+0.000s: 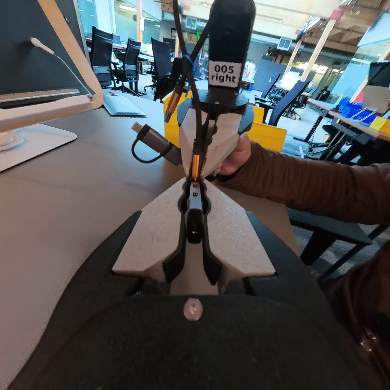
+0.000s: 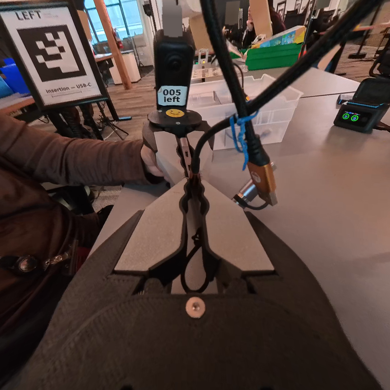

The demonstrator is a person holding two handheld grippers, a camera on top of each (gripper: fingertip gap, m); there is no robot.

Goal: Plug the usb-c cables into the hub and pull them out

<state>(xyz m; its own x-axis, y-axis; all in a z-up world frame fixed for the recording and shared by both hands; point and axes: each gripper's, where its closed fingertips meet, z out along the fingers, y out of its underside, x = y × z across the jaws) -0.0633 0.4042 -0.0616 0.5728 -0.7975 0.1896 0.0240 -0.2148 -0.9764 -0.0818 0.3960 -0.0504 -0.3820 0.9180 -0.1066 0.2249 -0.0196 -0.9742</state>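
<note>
You hold both tools up off the grey desk (image 1: 63, 211), tips meeting nose to nose, so port and plug line up in the air.

Left gripper (image 1: 195, 187): closed tight on the grey hub (image 1: 195, 209), clamped edgewise along the fingers with its port row facing out toward the other tool. That keeps the hub braced against a push.

Right gripper (image 2: 195, 181): closed down on the orange-collared USB-C plug (image 1: 195, 166), gripped by the collar so the tip aims straight at the hub's end port. The plug sits right at the port; whether it is fully seated I cannot tell.

Black braided cable (image 2: 223, 63) arcs up and away. A blue tie (image 2: 240, 130) bundles it to a second cable, so a spare orange plug (image 2: 262, 181) dangles free beside your right tool. The hub's own grey lead plug (image 1: 156, 143) hangs loose behind.
</note>
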